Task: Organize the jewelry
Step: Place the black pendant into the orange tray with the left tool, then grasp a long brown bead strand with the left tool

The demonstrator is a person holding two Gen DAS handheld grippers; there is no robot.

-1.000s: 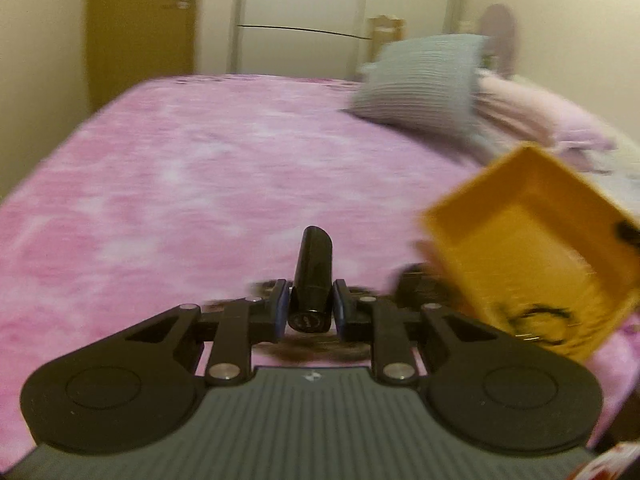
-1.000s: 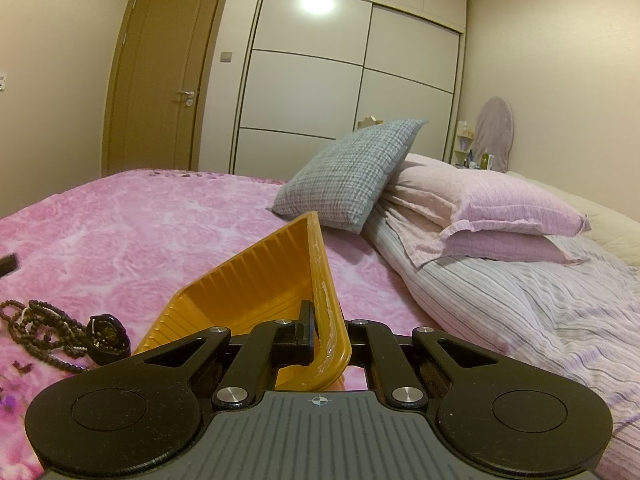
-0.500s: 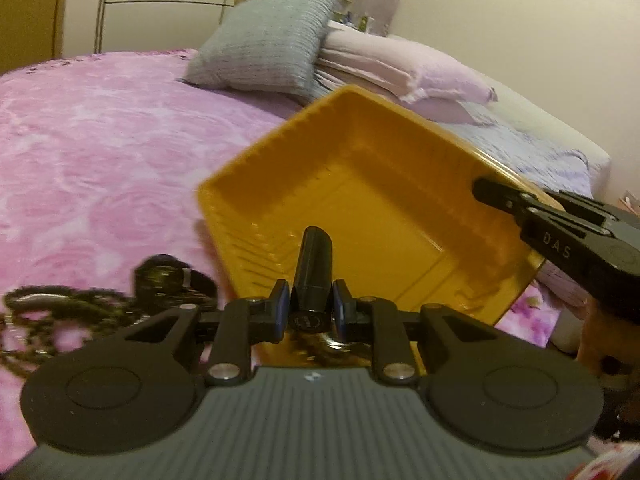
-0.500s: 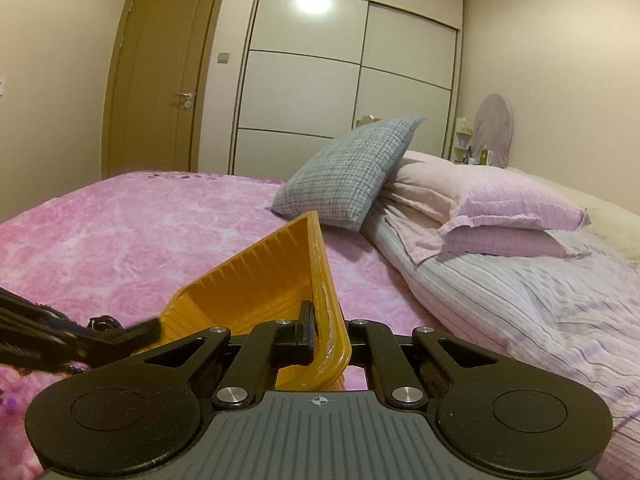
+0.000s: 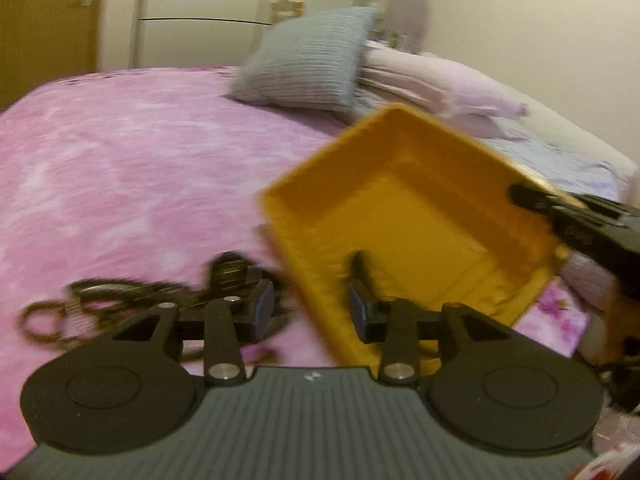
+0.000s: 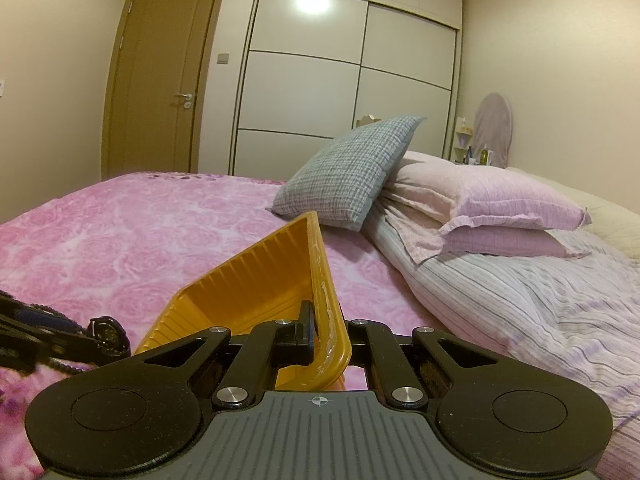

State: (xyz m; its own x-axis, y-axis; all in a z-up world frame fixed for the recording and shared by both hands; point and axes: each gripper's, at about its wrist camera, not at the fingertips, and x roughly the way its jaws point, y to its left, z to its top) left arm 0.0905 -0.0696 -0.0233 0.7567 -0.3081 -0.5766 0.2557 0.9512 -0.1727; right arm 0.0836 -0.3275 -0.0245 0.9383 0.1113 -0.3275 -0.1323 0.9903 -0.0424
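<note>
We held the yellow tray (image 5: 420,216) tilted above the pink bedspread (image 5: 132,152), its ribbed walls and flat floor showing plainly in the left wrist view. The right hand-held gripper (image 6: 320,340) was pressed together on the tray's near rim, pinching the thin plastic wall between its fingers. In the left wrist view that same gripper reached in from the right edge and gripped the tray's far corner.

Our left hand-held gripper (image 5: 312,308) was opening, its jaws spread with nothing pressed between them. A small dark cylindrical piece (image 5: 360,266) lay just ahead of its right finger, inside the tray near the lower wall; blur kept us from telling more about it.

Left of the tray, on the bedspread, lay a tangle of dark beaded strands (image 5: 80,304) and a black watch (image 5: 232,272), close together and just beside the tray's lower left wall. The watch (image 6: 108,332) also showed in the right wrist view, partly behind the left gripper's fingers.

The bedspread stretched open and bare to the left and beyond. A grey cushion (image 6: 352,172) and stacked pink pillows (image 6: 492,216) bounded the far right side, well apart from the tray.
</note>
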